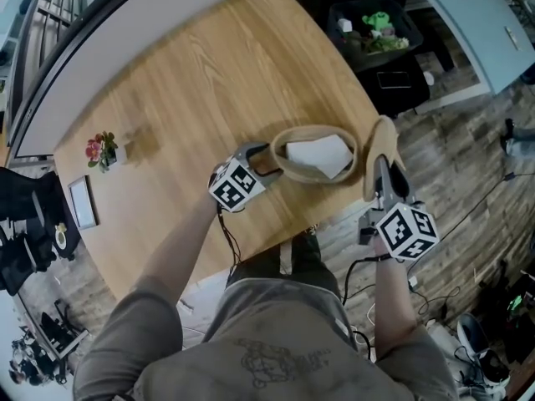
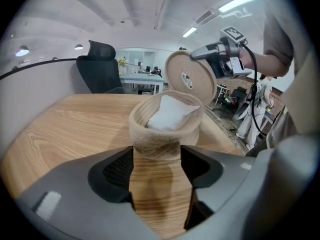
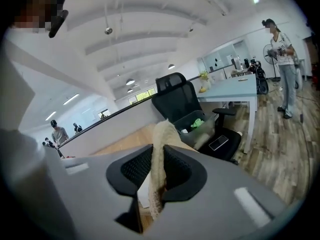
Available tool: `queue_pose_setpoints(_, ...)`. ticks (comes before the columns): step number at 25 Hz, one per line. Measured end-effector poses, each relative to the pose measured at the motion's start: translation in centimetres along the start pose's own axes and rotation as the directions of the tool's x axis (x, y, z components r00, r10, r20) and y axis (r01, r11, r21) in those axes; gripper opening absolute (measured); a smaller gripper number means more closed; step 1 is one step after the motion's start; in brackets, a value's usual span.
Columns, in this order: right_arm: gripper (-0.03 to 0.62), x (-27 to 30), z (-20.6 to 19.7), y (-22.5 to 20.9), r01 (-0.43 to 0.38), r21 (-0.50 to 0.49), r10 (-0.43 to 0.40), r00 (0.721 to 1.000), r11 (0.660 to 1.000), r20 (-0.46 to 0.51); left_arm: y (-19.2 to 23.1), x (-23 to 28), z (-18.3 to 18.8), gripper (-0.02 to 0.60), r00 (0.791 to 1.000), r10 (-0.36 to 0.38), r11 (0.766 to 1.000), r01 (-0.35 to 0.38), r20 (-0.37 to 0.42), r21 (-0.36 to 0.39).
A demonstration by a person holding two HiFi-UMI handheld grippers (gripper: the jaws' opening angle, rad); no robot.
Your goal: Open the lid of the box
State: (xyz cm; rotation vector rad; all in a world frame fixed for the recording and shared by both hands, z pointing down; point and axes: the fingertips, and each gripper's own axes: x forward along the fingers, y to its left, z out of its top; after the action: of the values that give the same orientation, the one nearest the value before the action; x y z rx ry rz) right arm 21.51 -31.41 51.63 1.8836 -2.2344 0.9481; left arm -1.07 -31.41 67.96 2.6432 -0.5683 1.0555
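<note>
The lid (image 1: 384, 153) is already off the box (image 1: 316, 129), so I judge the opening itself done and the setting-down the step in hand. My right gripper (image 1: 381, 176) is clamped on the lid, which stands on edge between its pads, off the rim at the box's three o'clock. My left gripper (image 1: 266, 162) comes in from nine o'clock with its jaws spread. Their tips meet the near wall of the box, bracing it rather than squeezing, as far as I can judge. The box sits on the table (image 1: 209, 82) close to the edge nearest me, with a white pouch (image 1: 316, 155) showing inside. Next I would carry the lid out toward three o'clock, lay it flat on bare wood clear of the edge, and only then let the right jaws part.
</note>
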Motion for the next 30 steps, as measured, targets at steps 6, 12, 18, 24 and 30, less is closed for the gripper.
queue_pose_setpoints(6, 0.069, -1.7, 3.1, 2.6, -0.056, -0.053, 0.06, 0.996, 0.997, 0.062, 0.1, -4.4, 1.8, 0.296, 0.991, 0.101, 0.987, -0.089, 0.083, -0.136)
queue_pose_setpoints(12, 0.071, -5.1, 9.1, 7.7, -0.14, -0.161, 0.17, 0.967, 0.977, 0.191, 2.6, -12.5, 8.6, 0.192, 0.918, 0.276, 0.942, -0.199, 0.284, -0.271)
queue_pose_setpoints(18, 0.071, -10.5, 14.6, 12.2, -0.171, -0.271, 0.257, 0.91, 0.947, 0.326, 1.7, -20.6, 14.9, 0.138, 0.842, 0.384, 0.921, -0.323, 0.379, -0.216)
queue_pose_setpoints(24, 0.071, -16.1, 17.6, 16.6, -0.229, -0.333, 0.35, 0.862, 0.914, 0.366, -1.5, -26.4, 20.0, 0.138, 0.792, 0.409, 0.905, -0.415, 0.453, -0.091)
queue_pose_setpoints(30, 0.071, -20.8, 18.8, 19.0, -0.242, -0.377, 0.395, 0.823, 0.894, 0.408, -5.4, -31.2, 23.9, 0.087, 0.721, 0.39, 0.9, -0.431, 0.573, -0.071)
